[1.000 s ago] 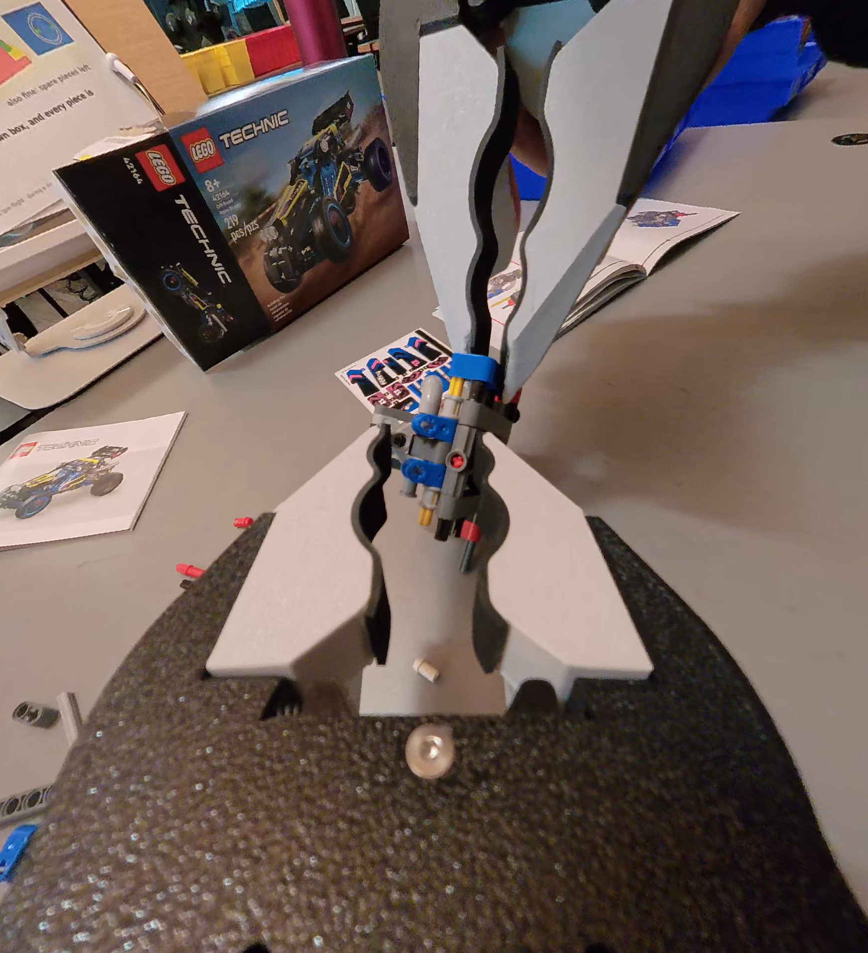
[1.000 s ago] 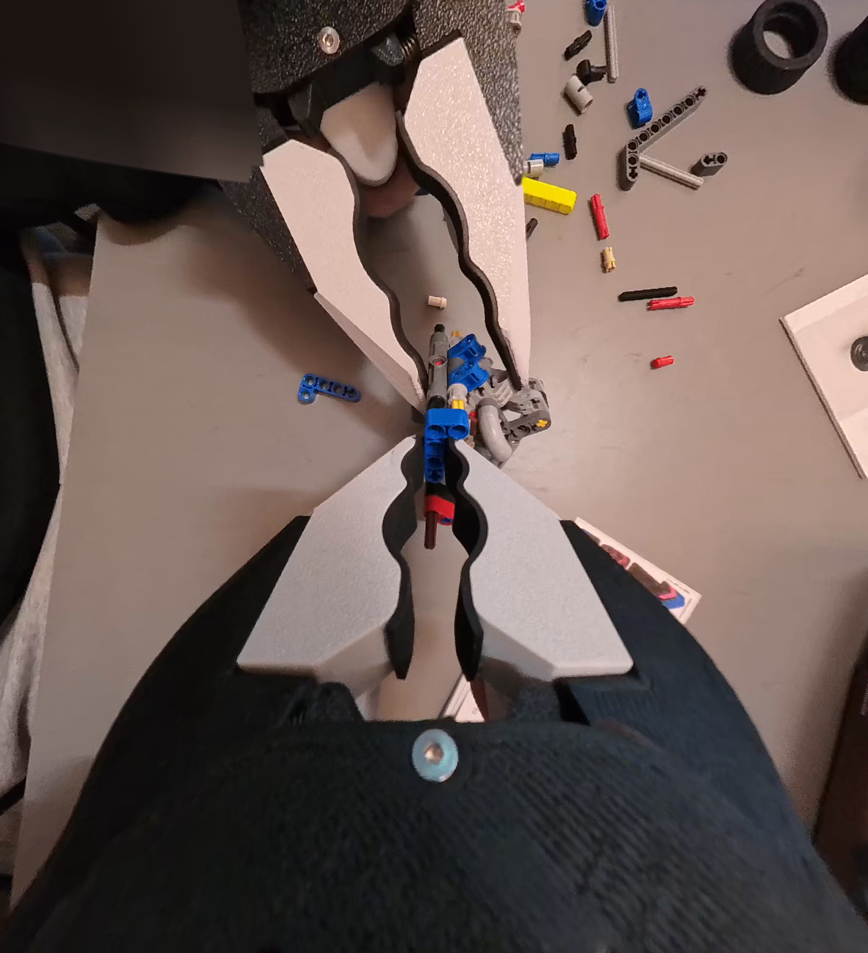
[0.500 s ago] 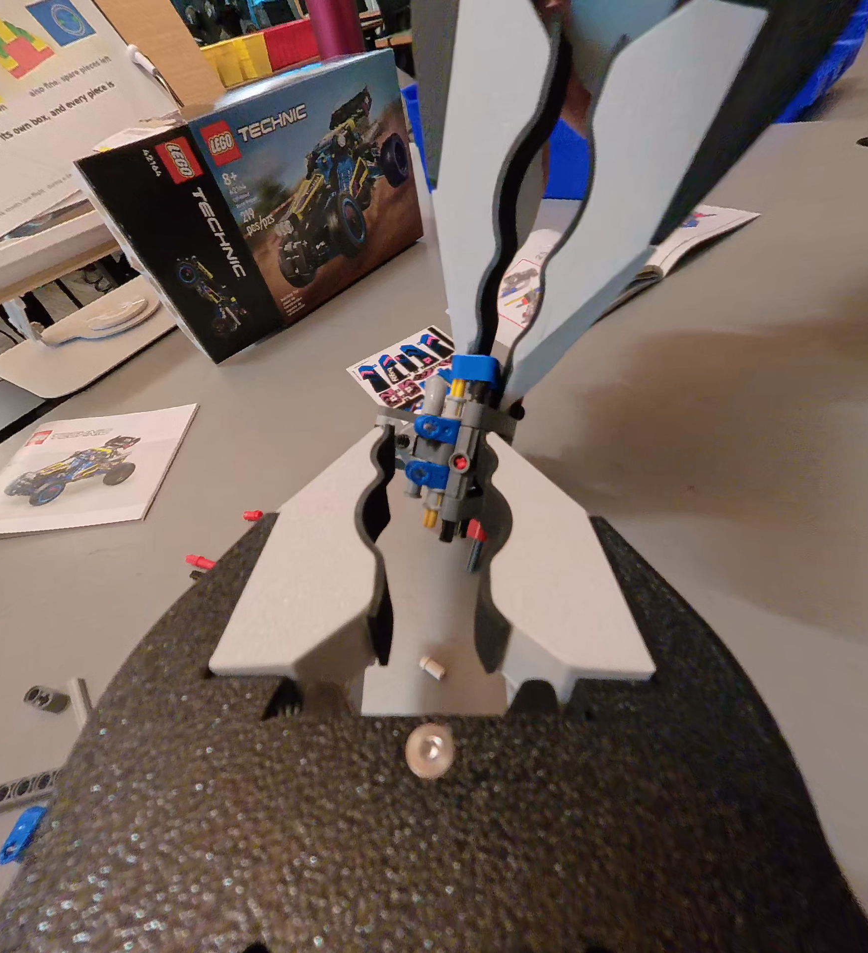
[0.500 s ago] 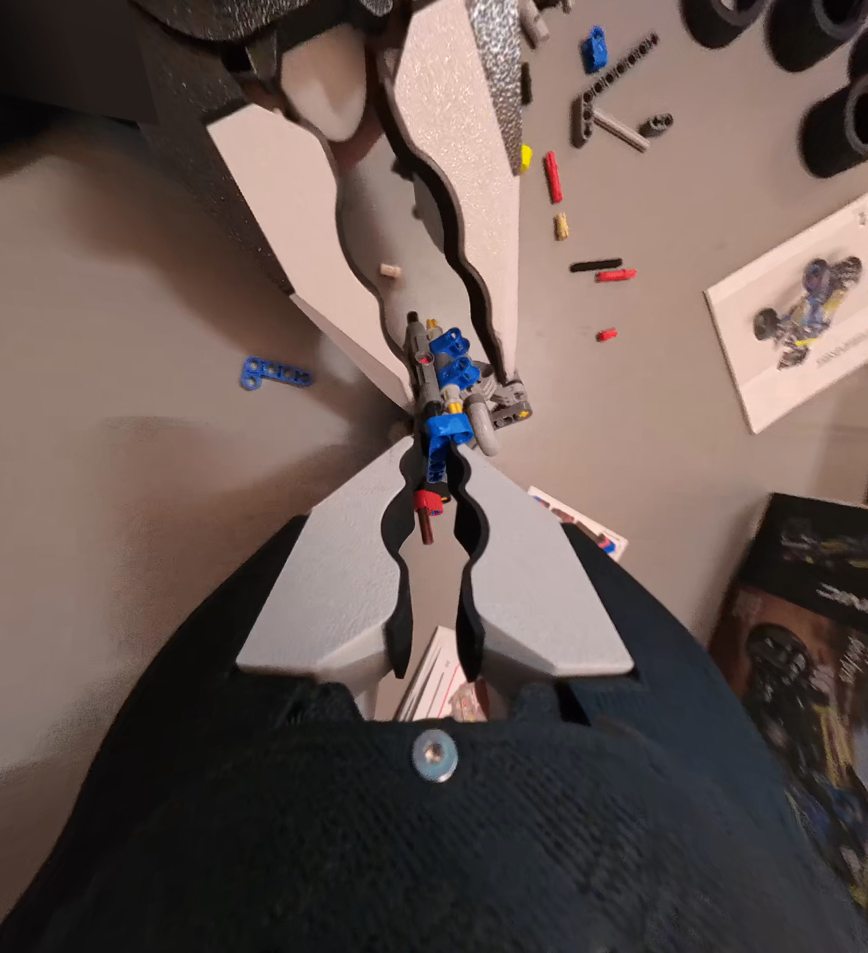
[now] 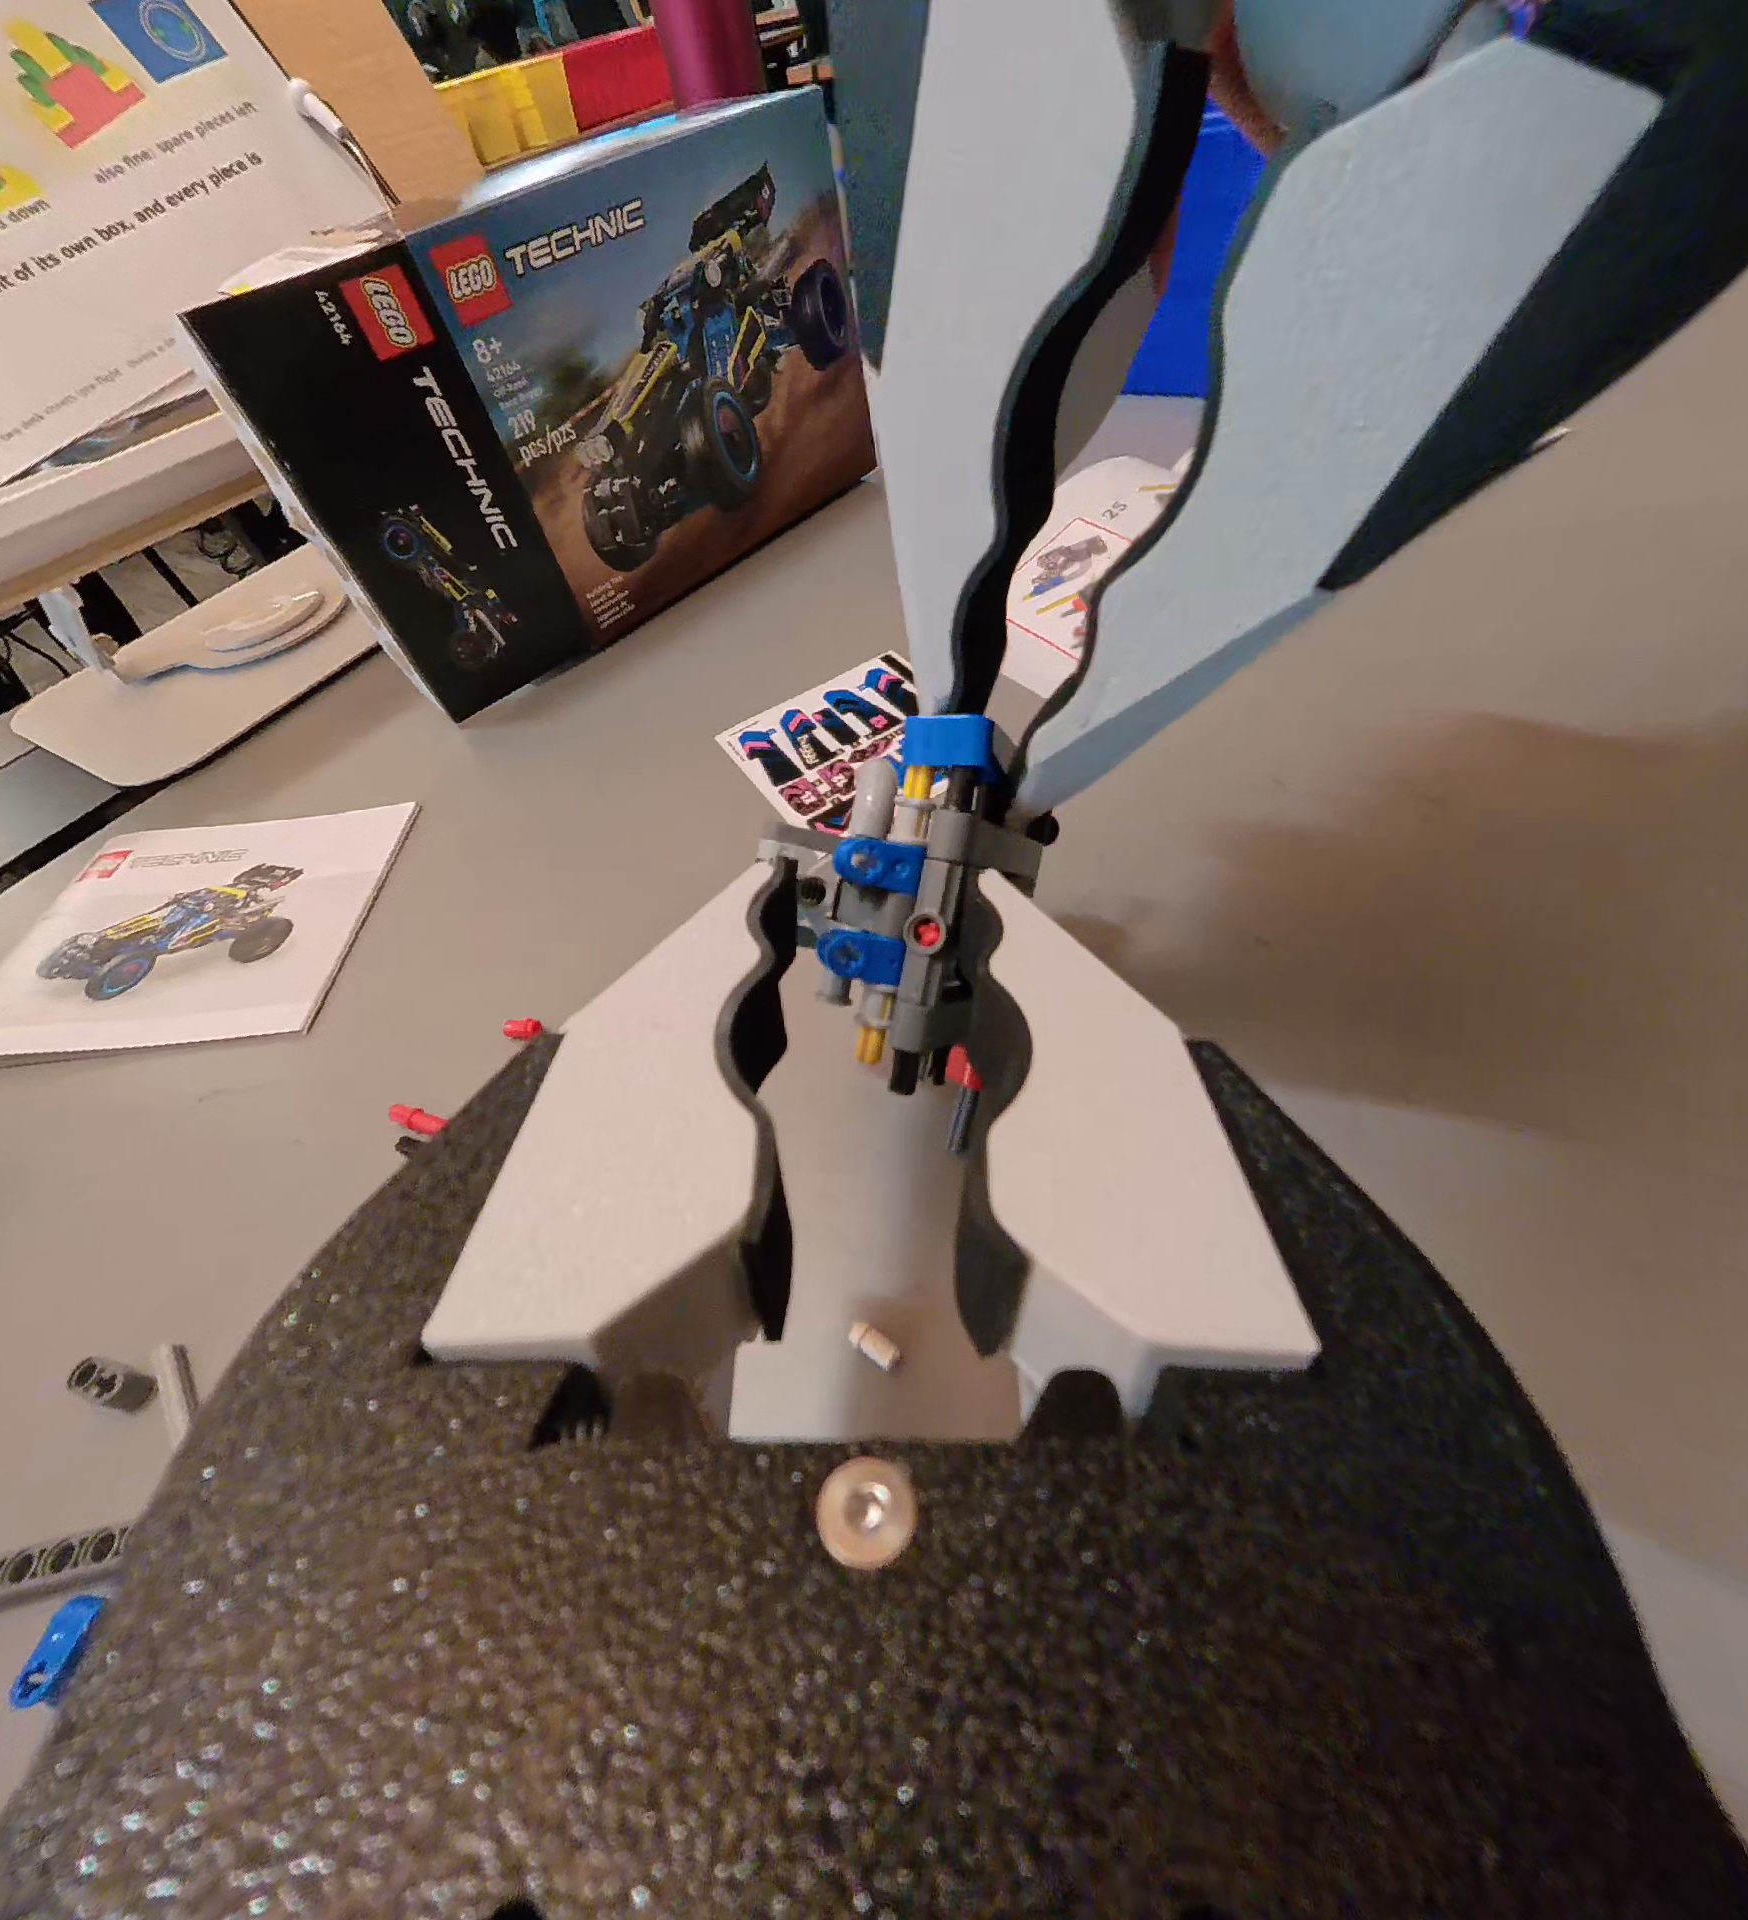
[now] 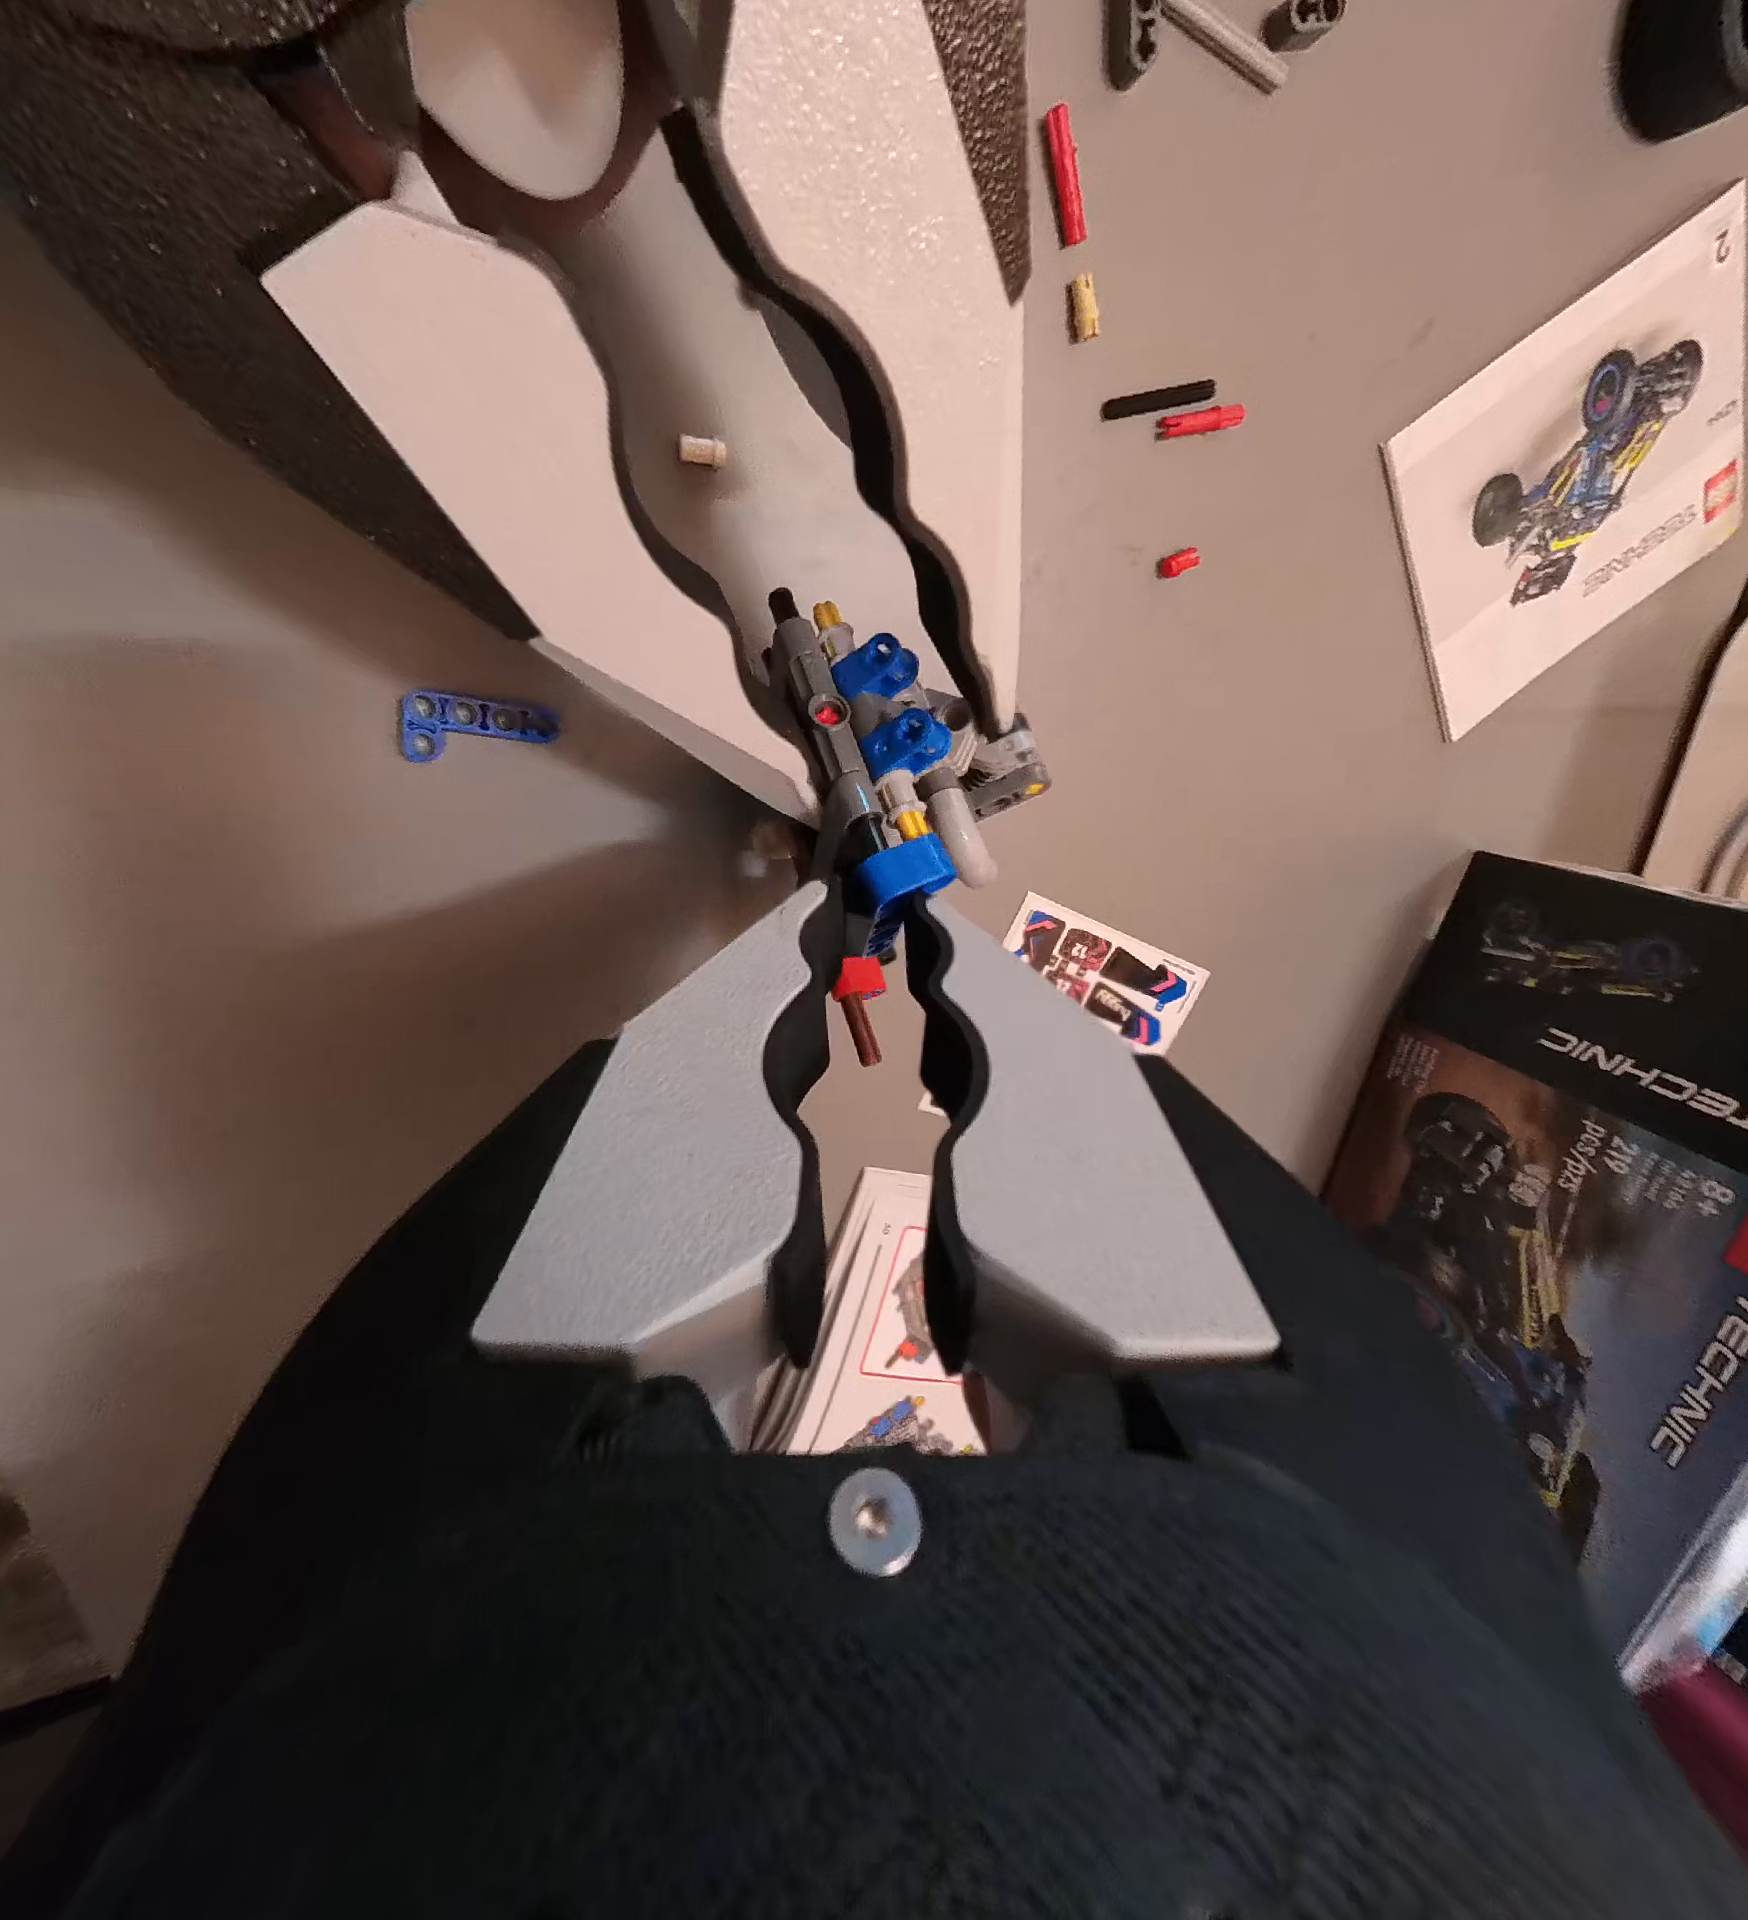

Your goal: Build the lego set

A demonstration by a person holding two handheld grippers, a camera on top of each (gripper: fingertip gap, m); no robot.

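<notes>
A small grey, blue and yellow lego assembly [image 5: 891,914] is held above the grey table between both grippers. My left gripper [image 5: 885,883] is shut on the assembly's grey frame from below. My right gripper [image 5: 984,758] comes in from above, shut on the blue brick [image 5: 943,740] at the assembly's top end. In the right wrist view my right gripper [image 6: 875,904] pinches that blue brick [image 6: 901,868]. A red bush on a dark axle [image 6: 859,987] sticks back between its fingers. My left gripper [image 6: 901,769] reaches in from the top onto the assembly [image 6: 880,717].
The set's box [image 5: 579,416] stands at the back left, with a sticker sheet [image 5: 828,727] and an open manual [image 5: 1088,551] beyond the assembly. A closed booklet [image 5: 184,935] lies left. Loose pins, a black axle [image 6: 1158,400], a blue beam [image 6: 475,720] and a tyre [image 6: 1722,62] lie around. The tips of both grippers are at nearly the same place.
Both grippers have kept their hold on the assembly. The right gripper has swung round, so the box has come into its view. The left view has shifted slightly.
</notes>
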